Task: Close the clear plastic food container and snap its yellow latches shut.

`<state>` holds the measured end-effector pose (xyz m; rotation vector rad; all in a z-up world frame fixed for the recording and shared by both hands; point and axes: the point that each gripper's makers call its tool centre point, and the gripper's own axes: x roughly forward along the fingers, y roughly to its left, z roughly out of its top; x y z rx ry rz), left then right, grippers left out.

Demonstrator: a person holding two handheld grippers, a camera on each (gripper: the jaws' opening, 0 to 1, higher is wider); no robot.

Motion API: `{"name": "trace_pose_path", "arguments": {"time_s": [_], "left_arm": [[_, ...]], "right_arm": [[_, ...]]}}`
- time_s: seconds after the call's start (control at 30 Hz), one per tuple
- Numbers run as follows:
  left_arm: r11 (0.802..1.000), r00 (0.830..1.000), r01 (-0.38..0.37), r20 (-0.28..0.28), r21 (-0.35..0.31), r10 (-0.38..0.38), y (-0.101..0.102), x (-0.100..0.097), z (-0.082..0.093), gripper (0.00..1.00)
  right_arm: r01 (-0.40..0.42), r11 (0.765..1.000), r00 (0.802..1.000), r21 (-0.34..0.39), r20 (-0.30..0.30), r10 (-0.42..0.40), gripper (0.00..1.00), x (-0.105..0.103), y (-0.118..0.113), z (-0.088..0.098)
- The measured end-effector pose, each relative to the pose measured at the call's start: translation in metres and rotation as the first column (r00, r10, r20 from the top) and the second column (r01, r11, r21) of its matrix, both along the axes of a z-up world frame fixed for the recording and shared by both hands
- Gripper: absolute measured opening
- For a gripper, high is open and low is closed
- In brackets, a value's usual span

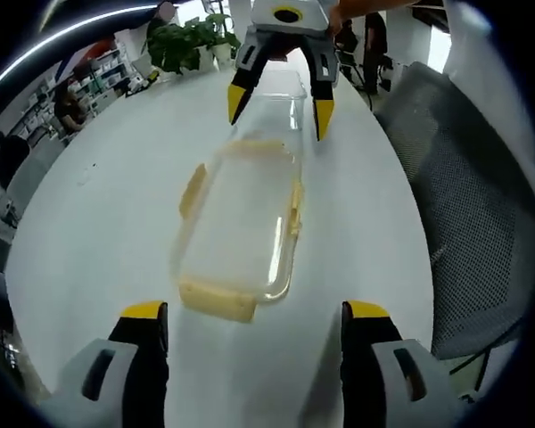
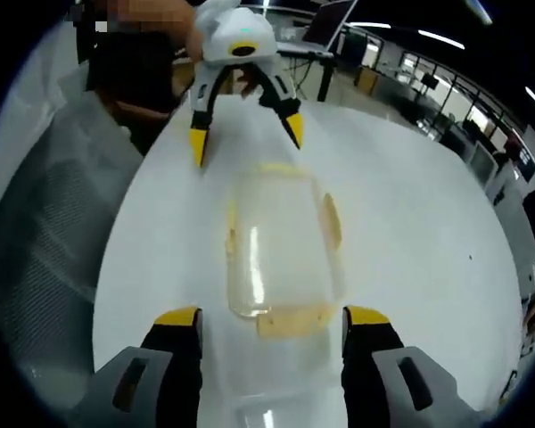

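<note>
A clear plastic food container (image 1: 241, 223) is seen lying lengthwise on a white oval table (image 1: 98, 205), roughly at the middle of the tabletop, with its lid resting on the base. In the left gripper view, yellow latches are visible on it: one on the near short end (image 1: 217, 301), one on the left long side (image 1: 193, 190) and one on the right long side (image 1: 295, 209); whether they are snapped down cannot be told. The left gripper (image 1: 254, 323) is held just short of the container's near end, its yellow-tipped jaws spread wider than the container and nothing gripped between them. At the container's far end the right gripper (image 1: 276, 102) is seen, jaws likewise spread wide and pointed down toward the container, with nothing held. In the right gripper view the same container (image 2: 281, 254) is seen from the opposite end, with a yellow latch (image 2: 292, 321) on the short end nearest the right gripper (image 2: 272, 325), and the left gripper (image 2: 245, 134) beyond the container's far end. A potted plant (image 1: 189, 40) stands on the table beyond the container, and a grey mesh office chair (image 1: 468, 205) is set beside the table, to the right of the container.
</note>
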<state>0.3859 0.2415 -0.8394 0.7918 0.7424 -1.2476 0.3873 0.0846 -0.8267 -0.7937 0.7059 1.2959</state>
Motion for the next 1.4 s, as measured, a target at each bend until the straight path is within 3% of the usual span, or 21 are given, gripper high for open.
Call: {"name": "trace_pose_path", "arguments": {"time_s": [0.13, 0.7, 0.77, 1.4], "left_arm": [[0.999, 0.999, 0.043, 0.004, 0.028, -0.043, -0.001, 0.003, -0.002, 0.79], [0.982, 0.988, 0.155, 0.002, 0.107, -0.156, 0.003, 0.022, -0.008, 0.74], [0.978, 0.984, 0.175, 0.004, 0.116, -0.177, 0.003, 0.023, -0.009, 0.68], [0.976, 0.982, 0.186, -0.032, 0.113, -0.184, -0.006, 0.030, -0.015, 0.66]], "right_arm": [[-0.001, 1.000, 1.000, -0.006, -0.023, 0.001, 0.62, 0.000, 0.003, -0.003], [-0.026, 0.995, 0.999, -0.097, -0.022, 0.024, 0.60, 0.012, -0.005, -0.017], [-0.029, 0.995, 0.999, -0.100, -0.026, 0.026, 0.60, 0.014, -0.004, -0.018], [-0.068, 0.984, 0.996, -0.168, -0.061, 0.058, 0.58, 0.017, -0.006, -0.031]]}}
